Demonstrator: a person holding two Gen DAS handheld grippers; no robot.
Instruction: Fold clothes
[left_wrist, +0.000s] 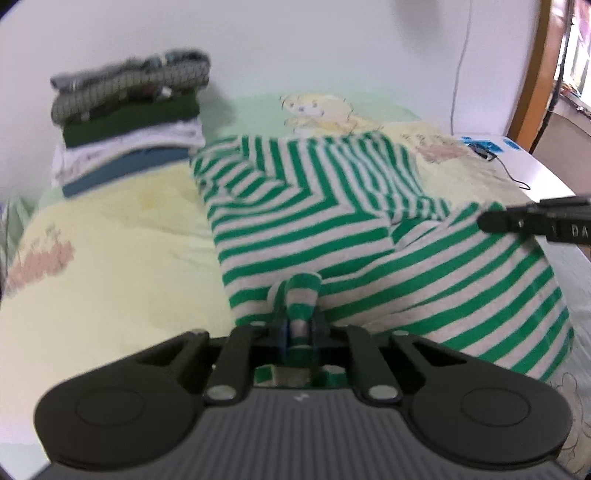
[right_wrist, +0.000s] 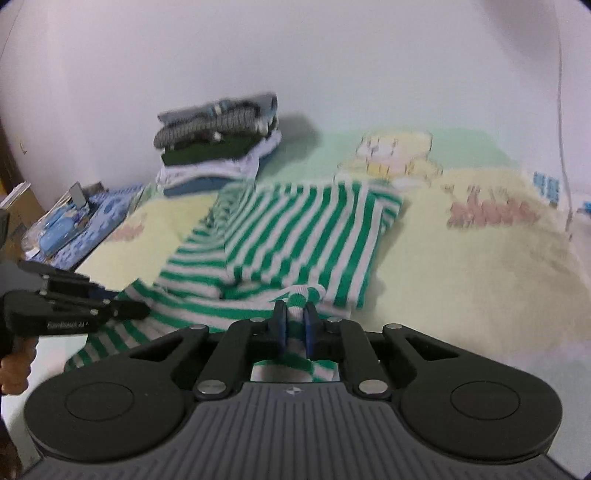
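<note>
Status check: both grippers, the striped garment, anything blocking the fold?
Left gripper and right gripper each shut on the striped garment's near edge. Garment half-folded on blanket. Folded stack behind, clear.

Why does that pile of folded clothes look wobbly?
The pile by the wall is not stacked squarely. Its top grey pieces slope and overhang the dark green one below, so it leans. It is blurred, so I cannot tell if it is slipping. The striped shirt is rumpled, but it is only half folded.
</note>
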